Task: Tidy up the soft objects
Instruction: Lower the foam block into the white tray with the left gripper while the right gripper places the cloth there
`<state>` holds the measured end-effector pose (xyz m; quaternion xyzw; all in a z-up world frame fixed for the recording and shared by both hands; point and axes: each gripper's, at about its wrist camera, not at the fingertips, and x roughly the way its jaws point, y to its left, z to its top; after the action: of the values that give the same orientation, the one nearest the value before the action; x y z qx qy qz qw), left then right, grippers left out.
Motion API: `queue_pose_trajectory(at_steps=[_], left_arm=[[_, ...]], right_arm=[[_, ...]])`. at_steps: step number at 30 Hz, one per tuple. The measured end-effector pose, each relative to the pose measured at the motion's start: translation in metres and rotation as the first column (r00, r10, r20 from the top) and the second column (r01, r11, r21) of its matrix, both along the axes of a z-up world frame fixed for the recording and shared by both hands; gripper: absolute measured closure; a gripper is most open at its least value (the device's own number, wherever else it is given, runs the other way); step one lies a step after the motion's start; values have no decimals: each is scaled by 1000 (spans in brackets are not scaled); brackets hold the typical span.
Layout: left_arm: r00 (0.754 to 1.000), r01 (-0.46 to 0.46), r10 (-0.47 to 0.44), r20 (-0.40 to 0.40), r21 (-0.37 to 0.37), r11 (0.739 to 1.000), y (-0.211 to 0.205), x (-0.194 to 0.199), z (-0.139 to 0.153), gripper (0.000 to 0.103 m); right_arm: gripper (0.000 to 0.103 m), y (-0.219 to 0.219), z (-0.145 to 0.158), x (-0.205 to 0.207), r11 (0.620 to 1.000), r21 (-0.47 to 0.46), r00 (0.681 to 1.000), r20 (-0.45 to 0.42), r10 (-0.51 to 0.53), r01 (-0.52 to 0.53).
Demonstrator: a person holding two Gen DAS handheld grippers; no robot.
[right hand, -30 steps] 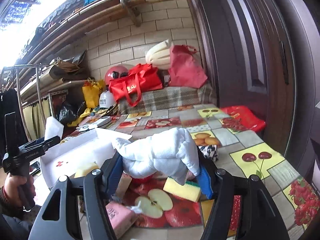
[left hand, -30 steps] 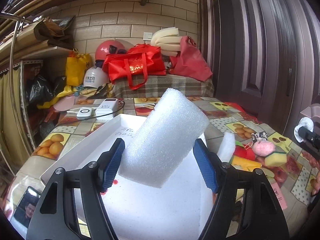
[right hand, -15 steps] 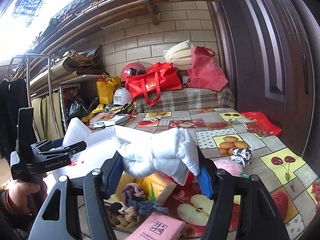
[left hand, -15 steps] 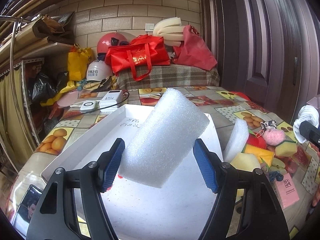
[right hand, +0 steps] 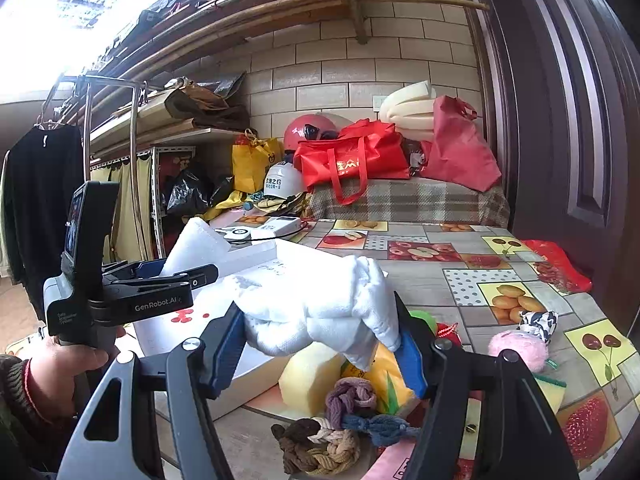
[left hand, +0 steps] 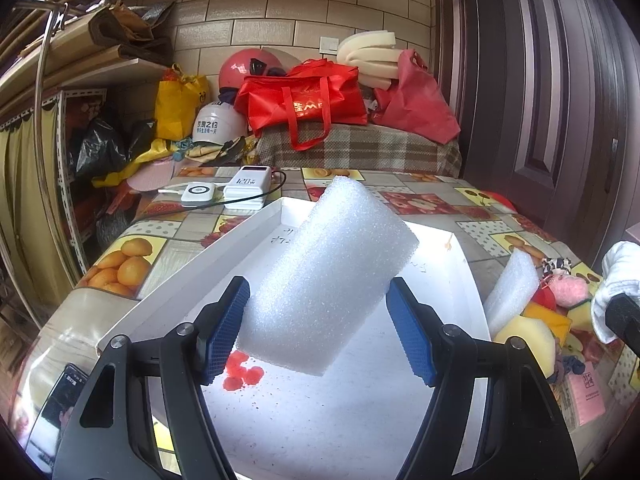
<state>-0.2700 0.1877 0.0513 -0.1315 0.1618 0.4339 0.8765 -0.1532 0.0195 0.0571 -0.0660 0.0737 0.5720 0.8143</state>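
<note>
Left tool (left hand: 318, 328): black angular arms, silver pivot screws, blue ribbed pads. Right tool (right hand: 322, 342): same build. Seen from the right wrist, the left tool's grey-and-black body reads "GenRobot.AI"; the hand (right hand: 66, 364) wears a dark sleeve and red wrist cord.

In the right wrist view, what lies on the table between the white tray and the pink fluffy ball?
Between the white tray and the pink fluffy ball: a pale yellow sponge and a yellow packet, partly hidden by the right gripper.
</note>
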Motion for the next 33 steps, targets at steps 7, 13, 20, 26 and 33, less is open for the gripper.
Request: queue_pose_trajectory(at_steps=[7, 13, 20, 26, 33], left_arm=[[1000, 7, -7, -16, 6, 1000, 0, 2, 1, 31], [999, -31, 30, -24, -12, 999, 12, -1, -1, 31], [995, -94, 93, -24, -50, 994, 38, -11, -3, 31], [996, -87, 83, -41, -100, 991, 52, -7, -7, 31], [989, -127, 119, -82, -95, 987, 52, -2, -8, 24]], right_arm=[[37, 9, -1, -5, 1000, -18, 1000, -4, 13, -13], [37, 28, -3, -10, 998, -51, 999, -18, 33, -33], [37, 60, -10, -10, 992, -118, 997, -63, 41, -48], [36, 85, -17, -1, 989, -145, 994, -105, -13, -2], [21, 111, -17, -26, 973, -231, 1000, 6, -28, 29]])
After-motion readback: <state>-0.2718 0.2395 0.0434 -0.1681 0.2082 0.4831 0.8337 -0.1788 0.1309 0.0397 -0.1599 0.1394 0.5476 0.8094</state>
